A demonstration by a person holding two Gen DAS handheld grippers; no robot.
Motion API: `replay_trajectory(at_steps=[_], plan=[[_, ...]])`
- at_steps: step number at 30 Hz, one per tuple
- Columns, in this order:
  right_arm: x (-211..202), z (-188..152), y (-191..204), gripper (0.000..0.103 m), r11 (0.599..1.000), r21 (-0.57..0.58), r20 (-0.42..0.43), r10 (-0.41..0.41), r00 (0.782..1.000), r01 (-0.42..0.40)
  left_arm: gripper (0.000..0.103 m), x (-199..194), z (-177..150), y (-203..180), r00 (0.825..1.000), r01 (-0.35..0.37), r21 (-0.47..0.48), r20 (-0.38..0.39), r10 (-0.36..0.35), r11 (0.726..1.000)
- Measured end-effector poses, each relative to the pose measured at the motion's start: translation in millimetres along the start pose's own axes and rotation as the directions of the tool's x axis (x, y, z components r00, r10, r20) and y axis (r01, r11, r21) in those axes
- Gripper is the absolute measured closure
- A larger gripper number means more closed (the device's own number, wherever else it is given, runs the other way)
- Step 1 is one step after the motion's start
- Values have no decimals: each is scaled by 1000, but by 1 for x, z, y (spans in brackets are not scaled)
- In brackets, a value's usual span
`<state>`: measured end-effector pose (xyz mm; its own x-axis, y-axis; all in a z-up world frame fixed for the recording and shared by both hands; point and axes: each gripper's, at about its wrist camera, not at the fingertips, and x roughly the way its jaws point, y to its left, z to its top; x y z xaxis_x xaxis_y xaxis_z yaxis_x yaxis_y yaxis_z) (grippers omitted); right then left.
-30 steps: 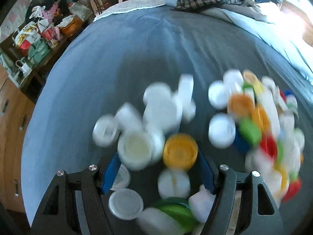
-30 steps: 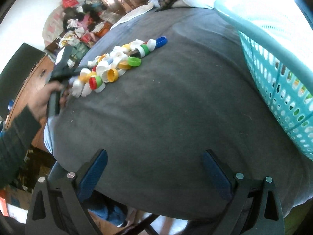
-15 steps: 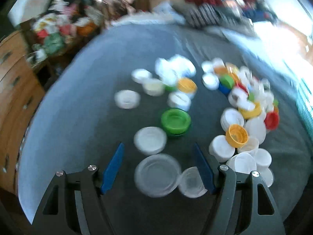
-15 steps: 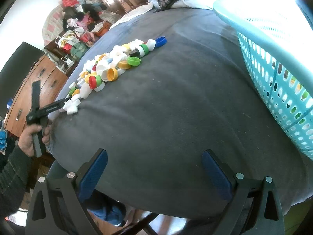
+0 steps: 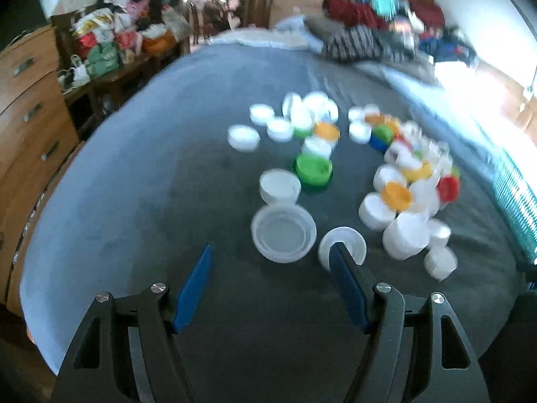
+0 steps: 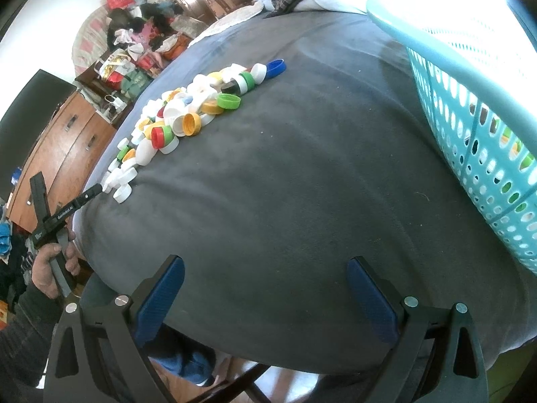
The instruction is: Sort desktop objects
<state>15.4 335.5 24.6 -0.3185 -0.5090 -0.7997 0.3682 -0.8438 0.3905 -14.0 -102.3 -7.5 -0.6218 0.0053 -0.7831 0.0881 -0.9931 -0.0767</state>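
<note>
**Left claw lines up on the nearest caps**

Left gripper (image 5: 270, 270) hangs spread over the grey blanket (image 5: 134, 201) at the bottom centre of the left wrist view, pinching nothing; bare cloth lies between its two blue pads. Just beyond the fingertips, at frame centre, sits a clear shallow lid (image 5: 283, 231), open side up. To its right, a small white cap (image 5: 342, 247) lies partly hidden behind the tip of the right-hand pad; whether pad and cap touch cannot be told. Farther up the frame are a green cap (image 5: 313, 171) and a white cap (image 5: 278, 186), and to the right a dense heap of caps (image 5: 406, 198) in white, orange, red and yellow. The picture is slightly blurred.

Right gripper (image 6: 265, 297) fills the bottom of the right wrist view, also spread and empty, over an open stretch of blanket. A turquoise mesh basket (image 6: 470, 100) stands at the right edge of that frame, with a few coloured pieces showing through its holes. The caps run in a band across the upper left, and the person's hand (image 6: 50, 265) holds the left tool at the lower left edge.

The step in hand appears to be choosing and approaching a cap to pick. The next move likely calls for easing forward and down so one piece sits squarely between the pads, then closing; the basket, well apart from the heap, looks a probable destination.
</note>
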Motion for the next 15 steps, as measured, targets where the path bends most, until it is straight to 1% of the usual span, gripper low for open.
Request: replay_trajectory(at_steps=[2, 4, 6, 7, 8, 11, 13, 15], plan=[[1, -1, 0, 3, 1000, -1, -1, -4, 1000, 4, 37, 2, 1, -5, 1000, -11, 16, 10, 10, 1000], [1, -1, 1, 3, 1000, -2, -4, -8, 1000, 8, 37, 3, 4, -4, 1000, -19, 7, 19, 19, 1000], [2, -1, 1, 3, 1000, -4, -8, -11, 1000, 11, 42, 2, 3, 1, 999, -29, -19, 29, 29, 999], [2, -1, 1, 3, 1000, -4, -9, -11, 1000, 11, 47, 1, 2, 5, 999, -29, -37, 35, 31, 999], [3, -1, 1, 3, 1000, -4, -11, -12, 1000, 12, 50, -1, 1, 9, 998, -37, -55, 41, 39, 998], [3, -2, 0, 3, 1000, -3, -15, -13, 1000, 13, 50, -5, -2, 25, 994, -91, -115, 57, 98, 989], [4, -2, 1, 3, 1000, -4, -19, -15, 1000, 15, 50, -7, -4, 34, 996, -68, -145, 54, 76, 987], [5, -2, 1, 3, 1000, -4, -20, -14, 1000, 14, 50, -12, -6, 37, 995, -56, -146, 71, 67, 988]])
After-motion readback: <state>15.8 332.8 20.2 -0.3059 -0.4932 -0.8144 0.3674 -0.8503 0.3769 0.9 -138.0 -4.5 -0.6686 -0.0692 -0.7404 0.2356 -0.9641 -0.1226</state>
